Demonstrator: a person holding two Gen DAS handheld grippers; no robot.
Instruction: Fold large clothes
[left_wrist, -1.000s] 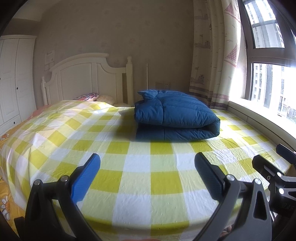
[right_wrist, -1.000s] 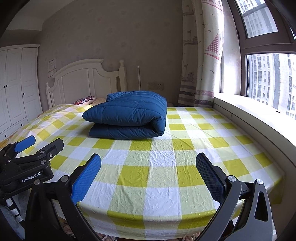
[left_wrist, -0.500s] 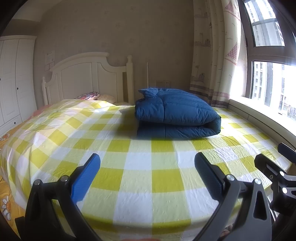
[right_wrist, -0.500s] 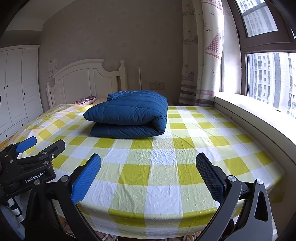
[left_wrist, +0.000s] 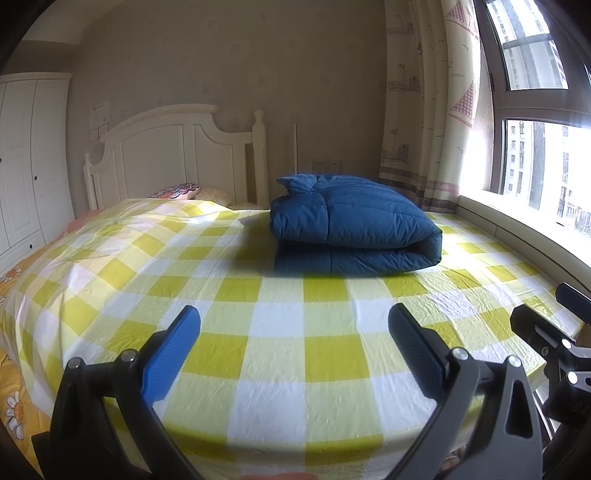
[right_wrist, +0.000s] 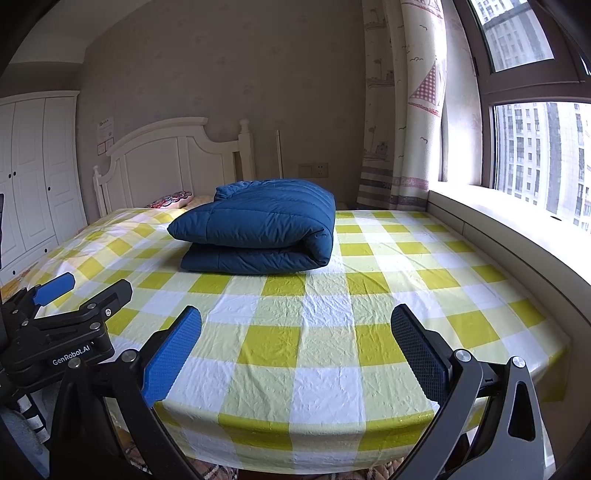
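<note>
A dark blue padded coat (left_wrist: 354, 229) (right_wrist: 258, 229) lies folded into a thick bundle on the yellow-and-white checked bed (left_wrist: 258, 332) (right_wrist: 332, 332), toward the far middle. My left gripper (left_wrist: 293, 347) hovers open over the bed's near edge, well short of the coat, nothing between its fingers. My right gripper (right_wrist: 295, 347) is open as well, at the near edge, and empty. The right gripper's body (left_wrist: 554, 350) shows at the right of the left wrist view; the left gripper (right_wrist: 55, 291) shows at the left of the right wrist view.
A white headboard (left_wrist: 177, 155) and a patterned pillow (left_wrist: 177, 192) stand at the far end. A white wardrobe (left_wrist: 26, 166) is on the left. A curtain (right_wrist: 402, 129), a window (right_wrist: 535, 155) and a wide sill (right_wrist: 517, 229) run along the right side.
Both grippers have drawn back slightly and risen a little from the bed's foot; more of the near edge shows. The coat has not moved and both grippers stay open.
</note>
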